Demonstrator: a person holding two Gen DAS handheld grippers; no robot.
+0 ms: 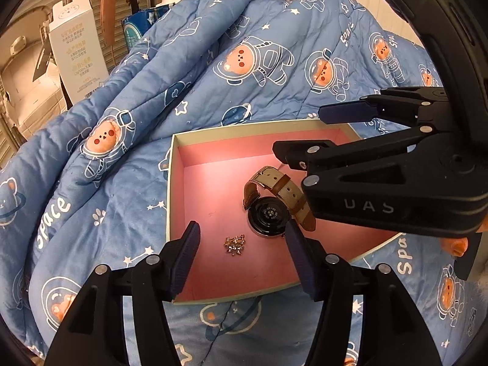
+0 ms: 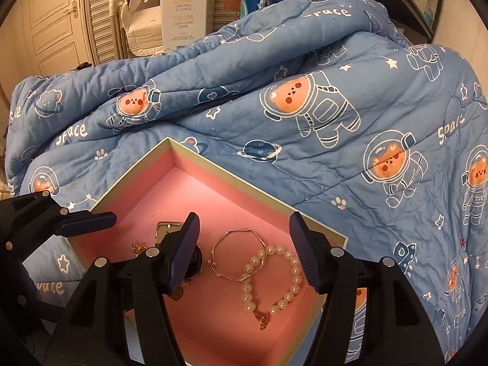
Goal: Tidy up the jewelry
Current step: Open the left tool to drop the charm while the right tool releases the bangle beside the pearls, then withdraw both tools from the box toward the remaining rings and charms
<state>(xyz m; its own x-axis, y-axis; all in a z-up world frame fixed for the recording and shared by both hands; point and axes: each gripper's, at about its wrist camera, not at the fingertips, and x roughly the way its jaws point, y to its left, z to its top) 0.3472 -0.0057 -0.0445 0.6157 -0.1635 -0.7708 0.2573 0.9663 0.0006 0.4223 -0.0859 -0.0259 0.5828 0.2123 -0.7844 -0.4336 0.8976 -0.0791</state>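
A box with a pink inside (image 1: 195,180) (image 2: 213,189) lies on the blue quilt. In the left wrist view a watch with a tan strap (image 1: 270,210) and a small gold ornament (image 1: 235,244) lie in it. My left gripper (image 1: 242,253) is open and empty just above the box's near side, the ornament between its fingers. In the right wrist view a pearl bracelet (image 2: 274,280) and a thin gold bangle (image 2: 236,253) lie in the box. My right gripper (image 2: 244,250) is open and empty over them; it also shows in the left wrist view (image 1: 302,131). The watch is partly hidden behind its left finger.
The blue space-bear quilt (image 1: 213,61) (image 2: 305,106) is bunched up high behind the box. A white carton (image 1: 77,55) and a door (image 2: 52,21) stand beyond the bed. The left gripper's fingers (image 2: 88,221) reach over the box's left corner.
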